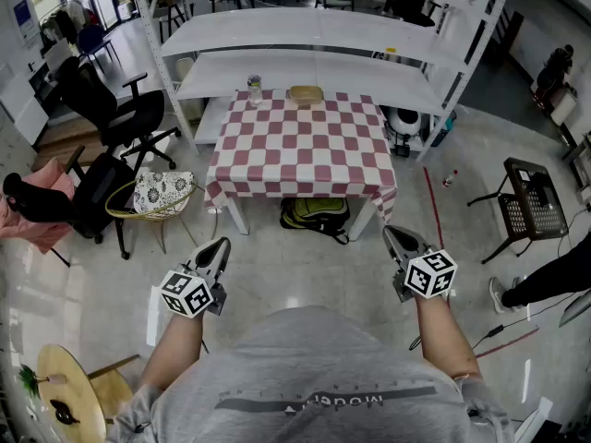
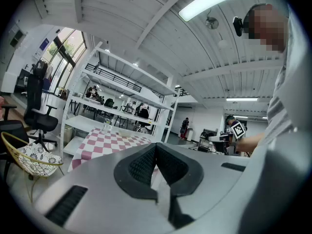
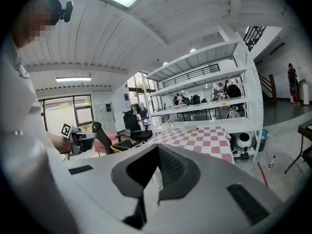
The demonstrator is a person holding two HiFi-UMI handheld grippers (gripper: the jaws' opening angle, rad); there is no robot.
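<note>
I stand on the floor a step back from a table with a red-and-white checked cloth [image 1: 300,150]. On its far edge are a small glass jar [image 1: 254,89] and a shallow tan tray [image 1: 306,94]. My left gripper [image 1: 222,244] hangs in the air short of the table's near left corner. Its jaws meet at the tip and hold nothing, as the left gripper view [image 2: 156,146] shows. My right gripper [image 1: 391,233] is level with it near the right corner, also shut and empty [image 3: 157,147]. Both point toward the checked cloth [image 2: 109,141] [image 3: 204,138].
A green-black backpack [image 1: 316,215] lies under the table. White shelving [image 1: 314,40] stands behind it. A black office chair [image 1: 115,109] and a wire chair with a patterned cushion [image 1: 157,195] are on the left. A black side table [image 1: 534,201] and a person's leg [image 1: 545,280] are on the right.
</note>
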